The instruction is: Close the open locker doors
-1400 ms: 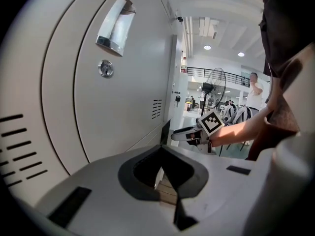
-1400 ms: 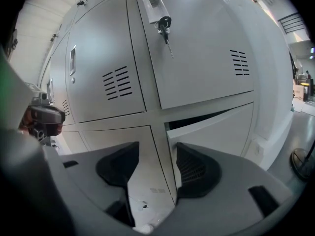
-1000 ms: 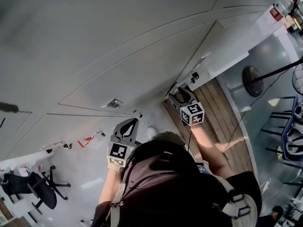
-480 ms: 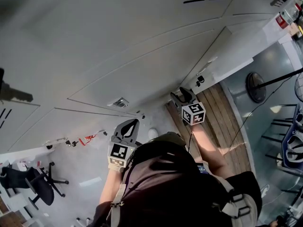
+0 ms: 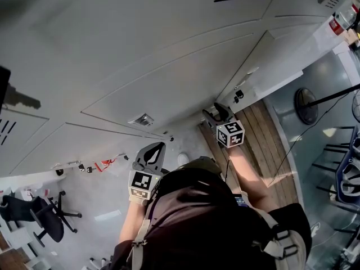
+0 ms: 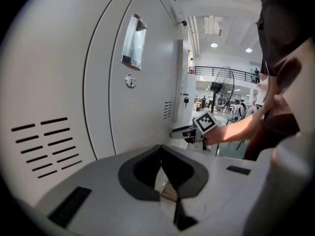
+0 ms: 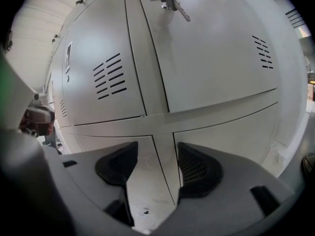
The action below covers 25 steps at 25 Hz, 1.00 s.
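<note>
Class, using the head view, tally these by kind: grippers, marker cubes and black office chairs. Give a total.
Grippers: 2, the left gripper and the right gripper
Marker cubes: 2
Black office chairs: 1
Total: 5

A wood-plank floor strip (image 5: 270,151) runs at 3 o'clock. The grey floor (image 5: 320,77) beyond it carries a round stand base (image 5: 307,104) at 2 o'clock. A black office chair (image 5: 31,219) stands at 8 o'clock. Ceiling lights (image 6: 214,45) glow.
</note>
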### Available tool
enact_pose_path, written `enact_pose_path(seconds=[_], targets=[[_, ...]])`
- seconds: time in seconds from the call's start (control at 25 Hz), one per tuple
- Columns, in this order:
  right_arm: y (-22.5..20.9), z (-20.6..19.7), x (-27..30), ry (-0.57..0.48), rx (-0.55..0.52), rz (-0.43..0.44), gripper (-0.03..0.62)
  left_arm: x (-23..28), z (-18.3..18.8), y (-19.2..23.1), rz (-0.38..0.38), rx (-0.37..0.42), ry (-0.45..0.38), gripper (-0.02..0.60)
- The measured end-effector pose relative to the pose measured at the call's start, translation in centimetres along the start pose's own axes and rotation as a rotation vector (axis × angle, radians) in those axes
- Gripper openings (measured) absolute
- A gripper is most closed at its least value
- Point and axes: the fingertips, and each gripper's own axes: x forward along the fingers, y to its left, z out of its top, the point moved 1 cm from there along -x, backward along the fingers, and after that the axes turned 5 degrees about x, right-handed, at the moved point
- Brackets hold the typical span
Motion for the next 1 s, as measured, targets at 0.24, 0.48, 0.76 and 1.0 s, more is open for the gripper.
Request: enact_pose_path(seconds=[0.24, 0.48, 0.76, 1.0], targets=[[0.5, 0.1, -0.7, 0.008, -0.007, 0.011, 0.249, 0.4, 0.3, -0.3, 0.002, 0.001, -0.001, 0.009], [-0.1, 0.7, -4.0, -0.025, 0.007, -0.008, 0.247, 2.5, 1.4, -1.6, -0.037, 0.005, 0.0, 0.009], [-1.8, 1.3, -9.2, -0.085, 0.025, -0.064, 0.21, 5.9, 3.8, -4.5, -0.135, 0.04, -0.033, 0.009], [-4.4, 1.8, -14.8, -0.137, 0.04, -0.154, 0.173, 9.5, 5.8, -8.5, -0.253, 0.065, -0.051, 0.009]])
